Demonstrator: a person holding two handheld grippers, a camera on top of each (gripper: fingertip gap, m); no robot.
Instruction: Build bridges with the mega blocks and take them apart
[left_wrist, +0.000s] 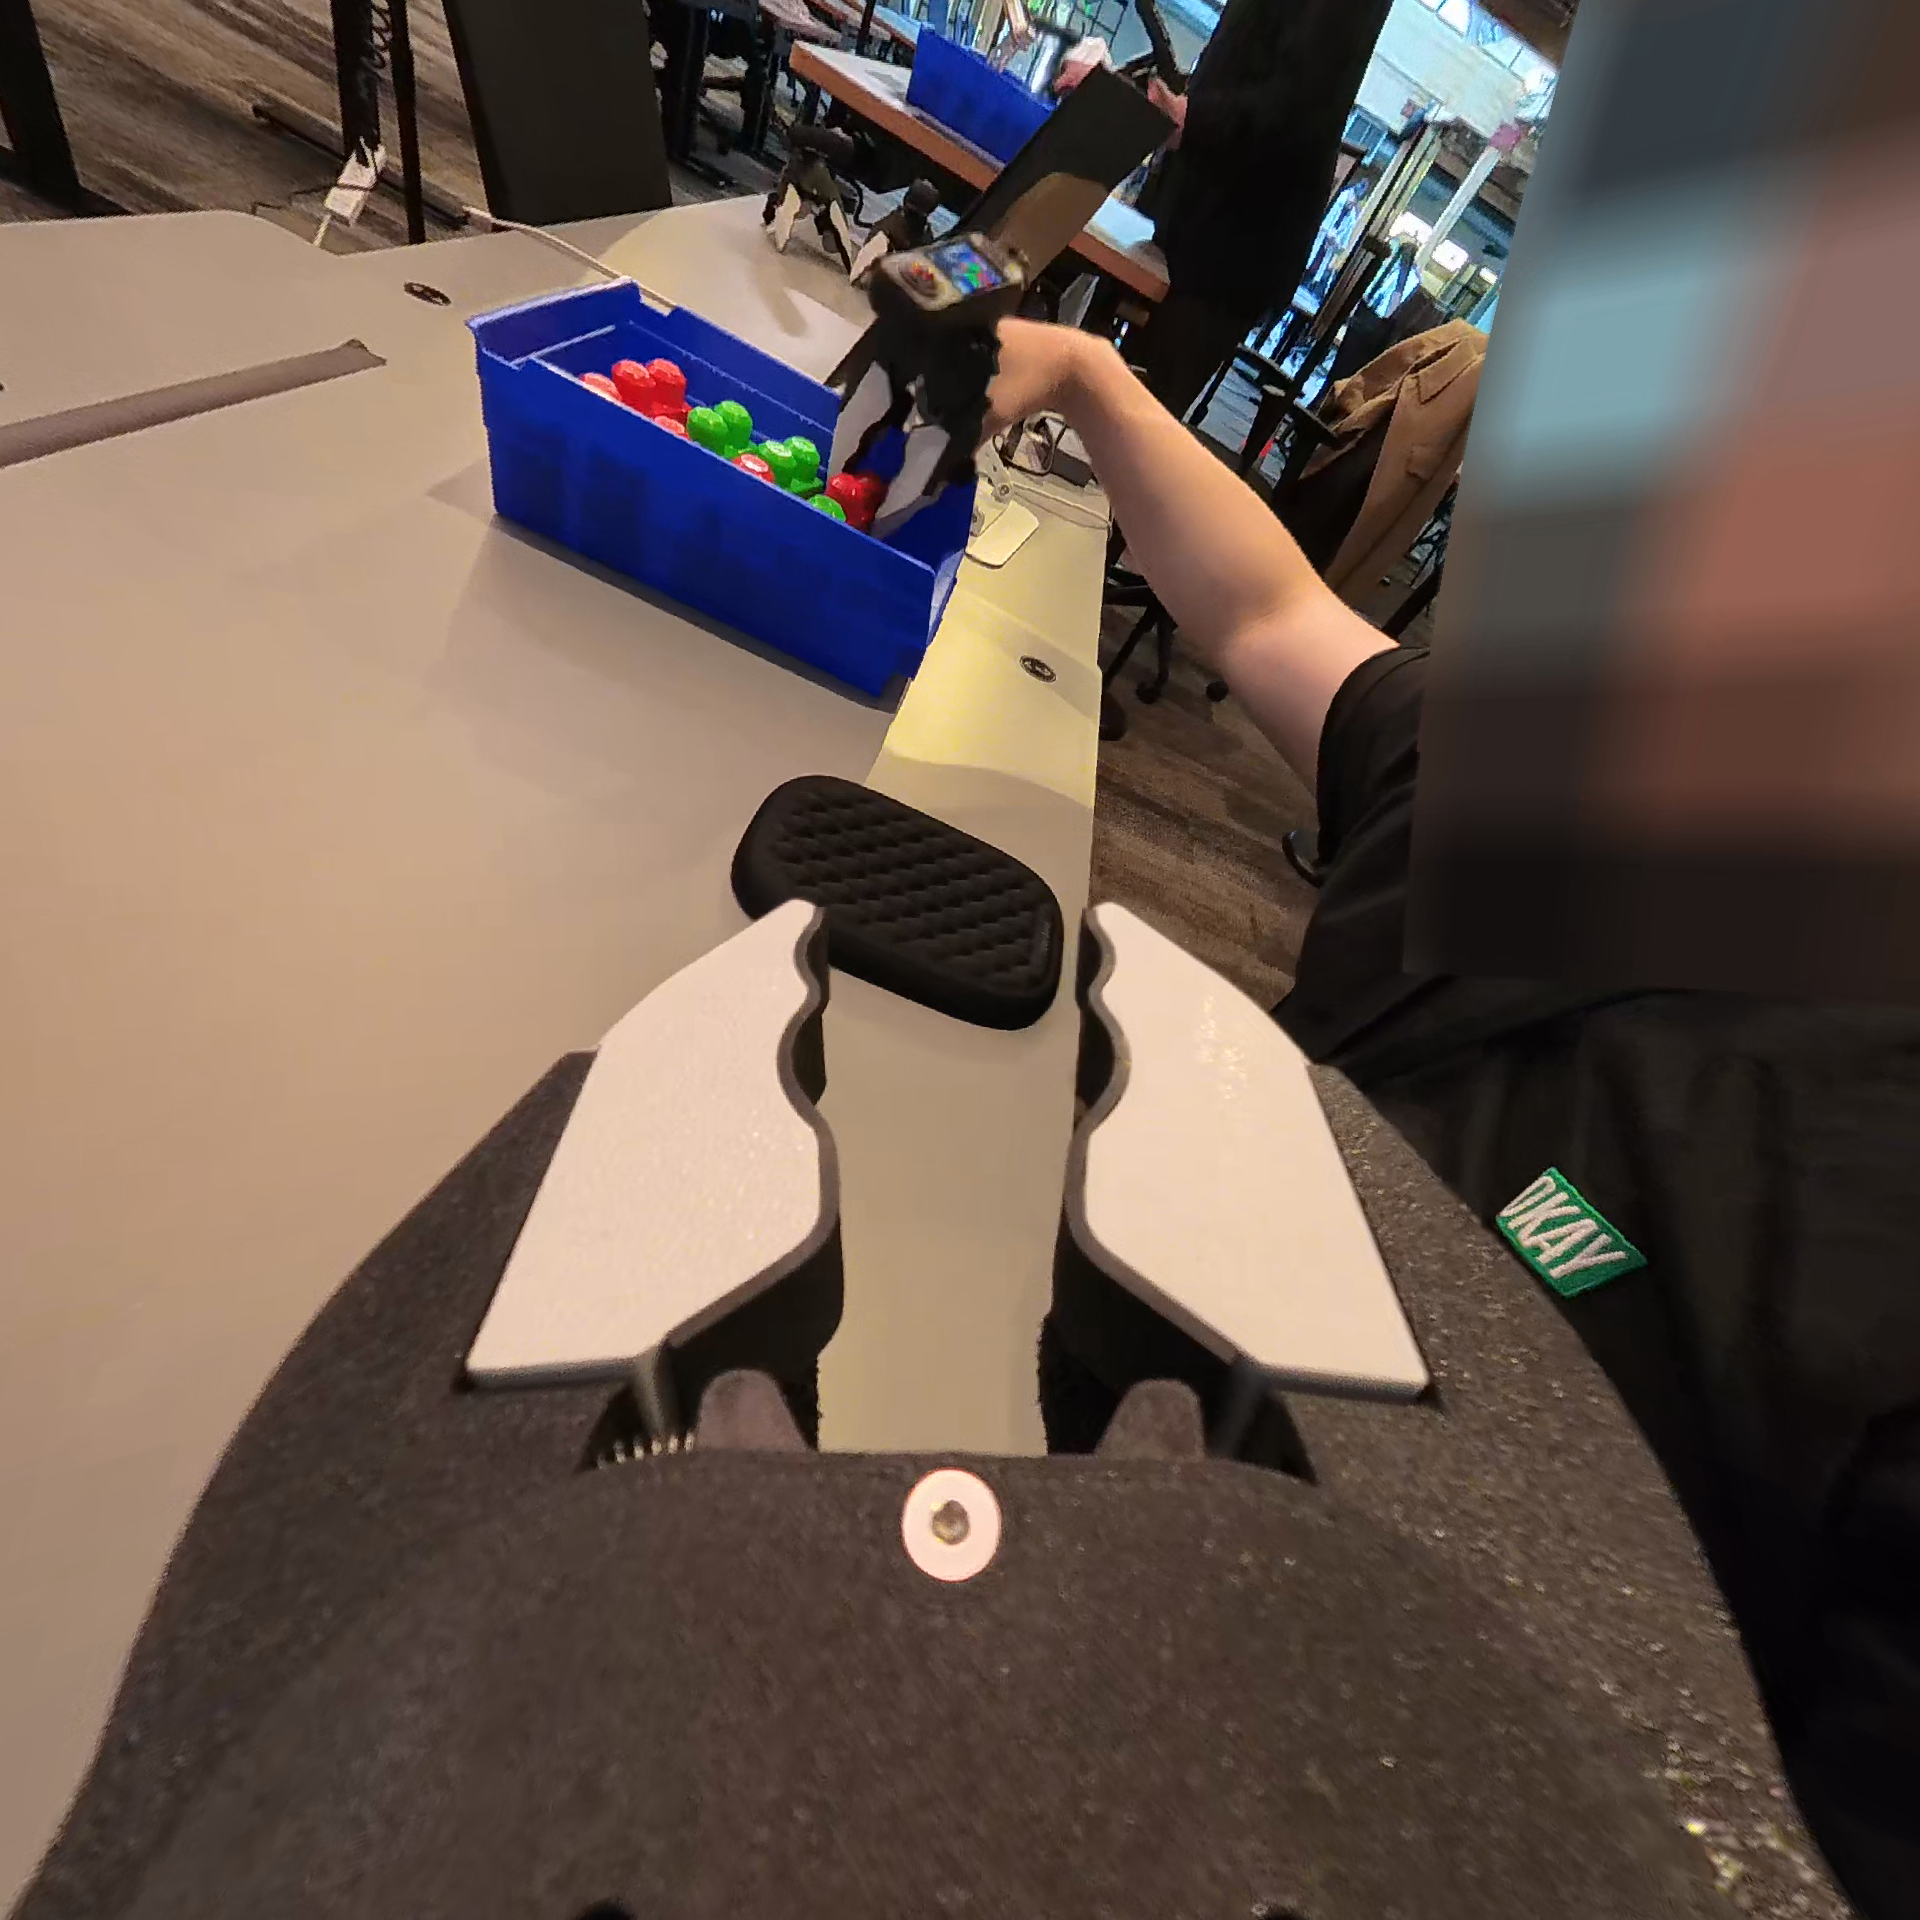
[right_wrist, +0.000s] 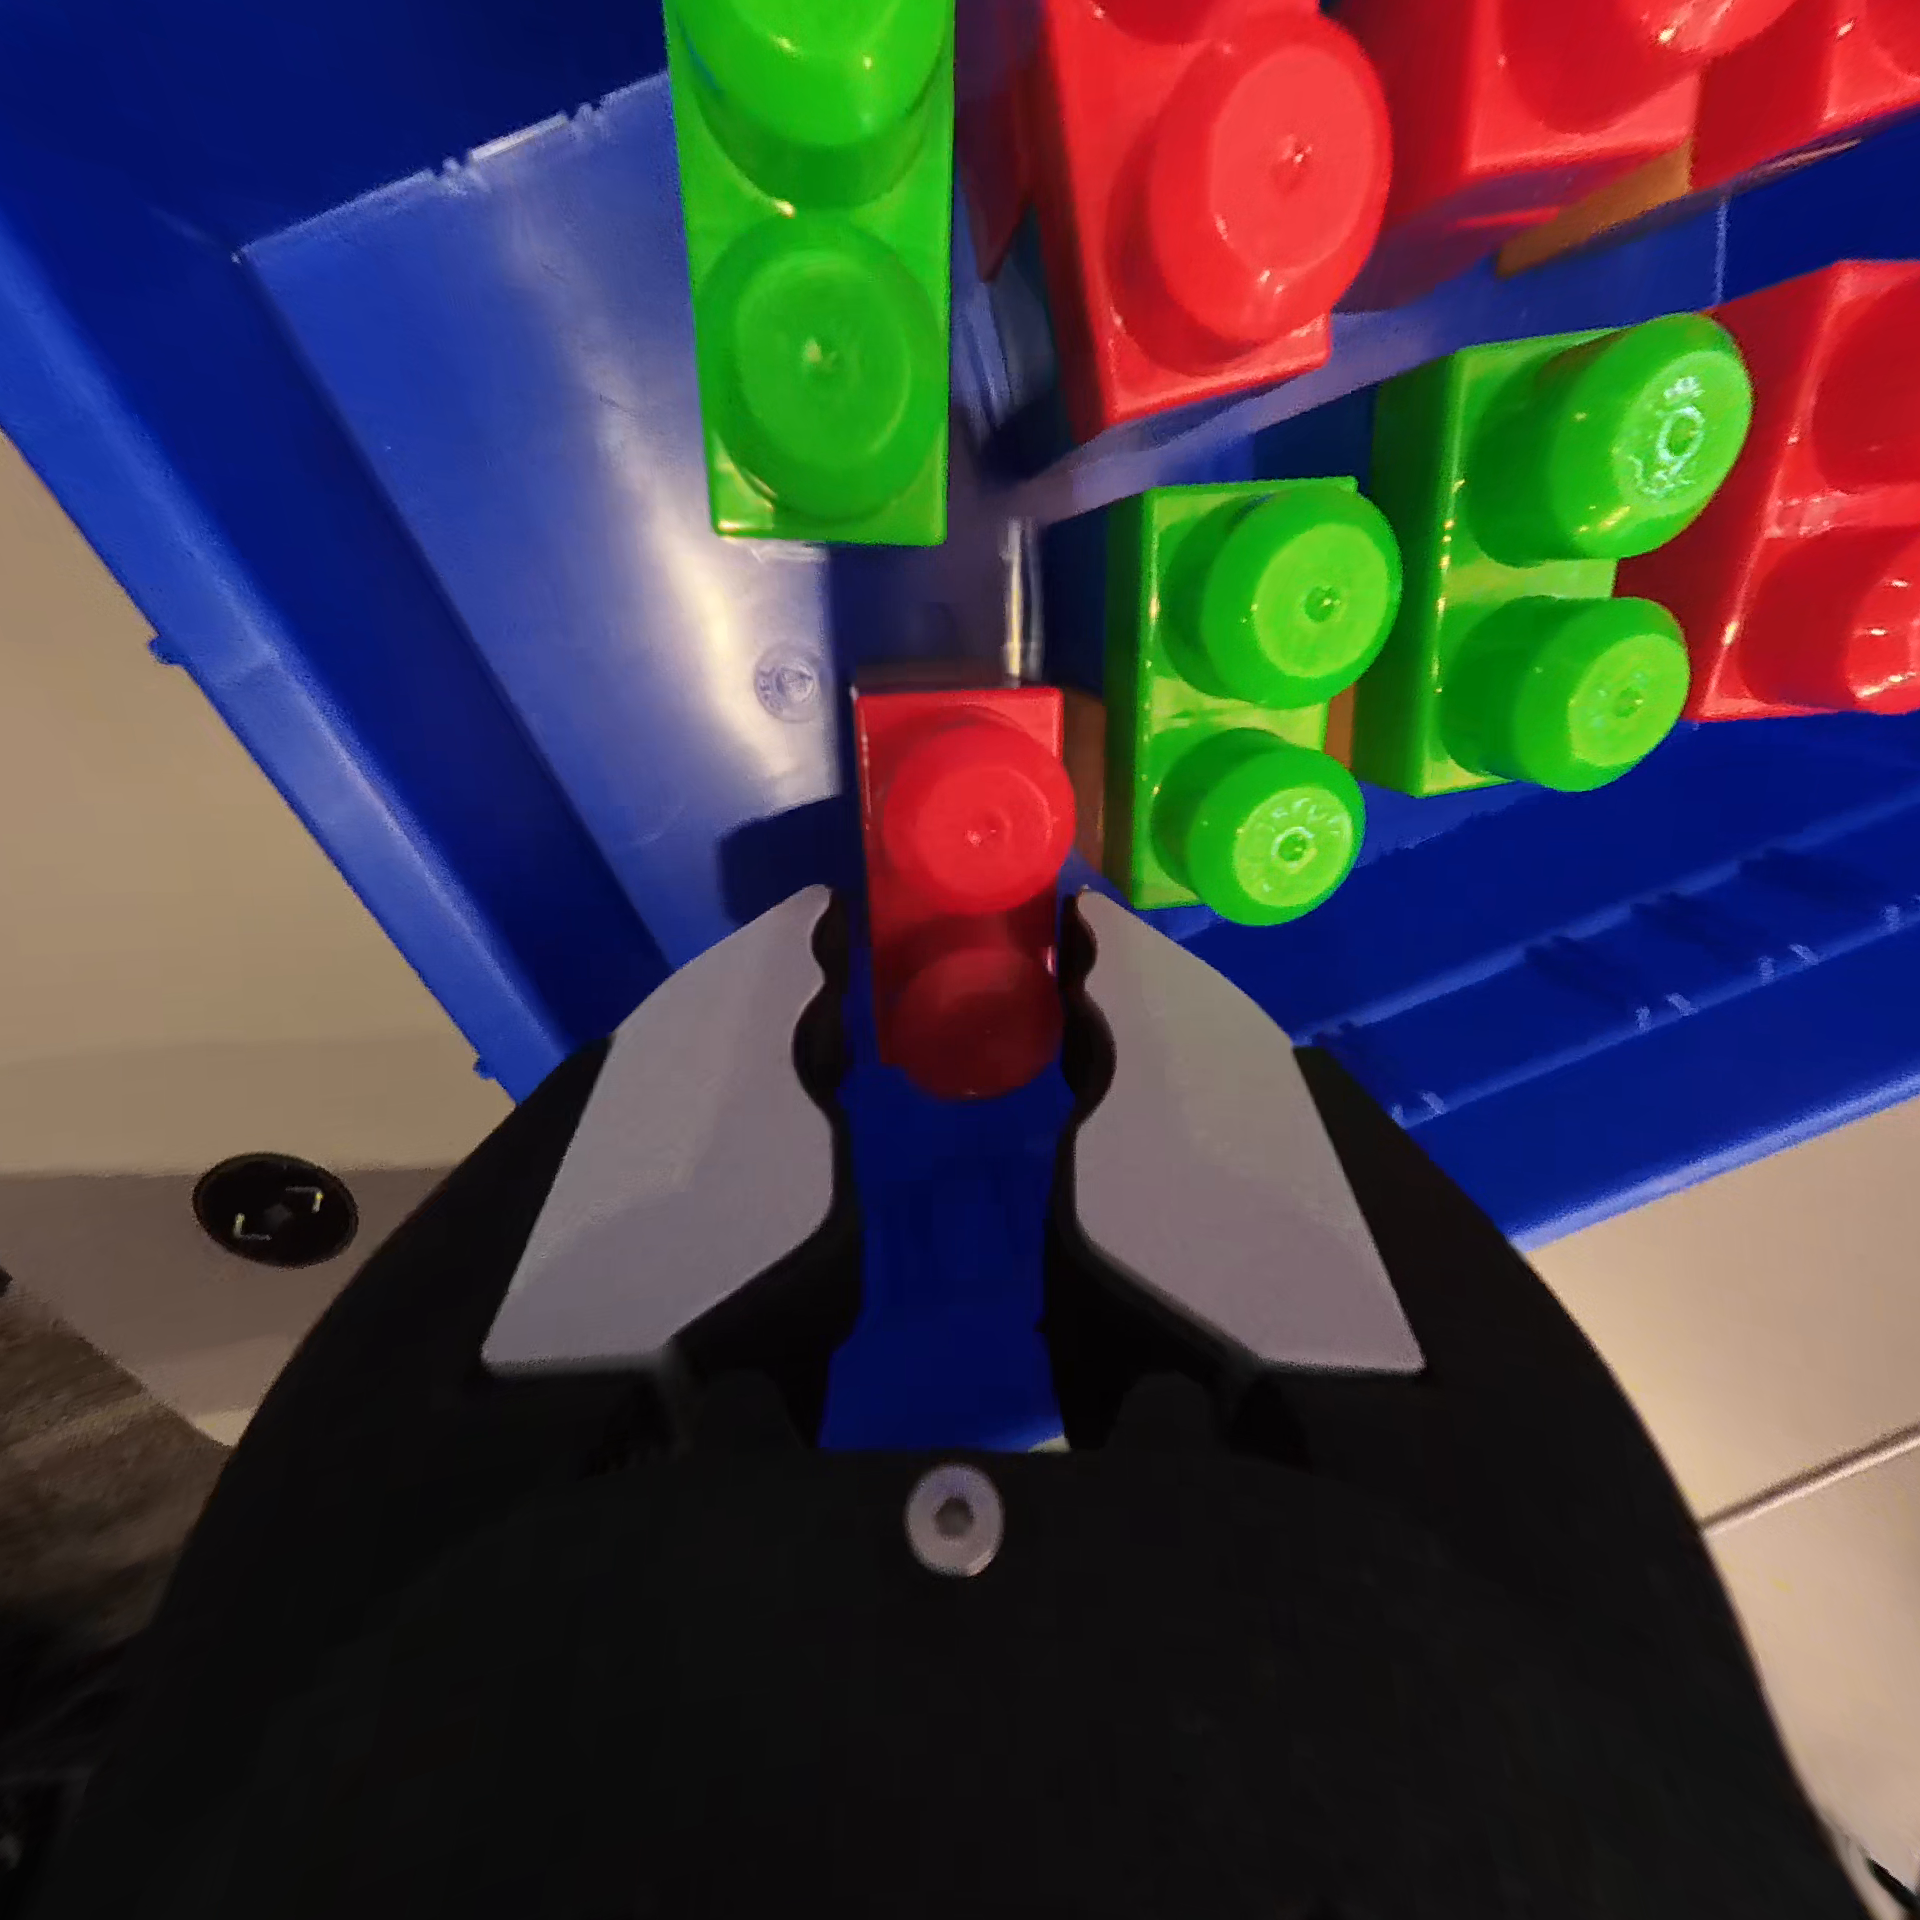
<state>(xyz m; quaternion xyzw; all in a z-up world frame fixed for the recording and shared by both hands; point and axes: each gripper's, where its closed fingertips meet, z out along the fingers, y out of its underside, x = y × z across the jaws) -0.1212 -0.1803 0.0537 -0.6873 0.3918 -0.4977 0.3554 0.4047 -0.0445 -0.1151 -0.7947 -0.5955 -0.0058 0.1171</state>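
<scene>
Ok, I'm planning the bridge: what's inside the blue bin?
The blue bin holds red blocks and green blocks, and the right gripper reaches in. Blocks underneath are hidden.

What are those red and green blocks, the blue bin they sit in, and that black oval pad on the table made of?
The blocks look like hard glossy plastic: bright highlights sit on their studs. The blue bin also seems moulded plastic, with a duller sheen and ribbed walls. The black oval pad looks matte, with a woven or mesh-like diamond pattern; fabric, foam or rubber, I cannot tell which.

Red and green blocks (right_wrist: 1247, 696), blue bin (left_wrist: 686, 540)
</scene>
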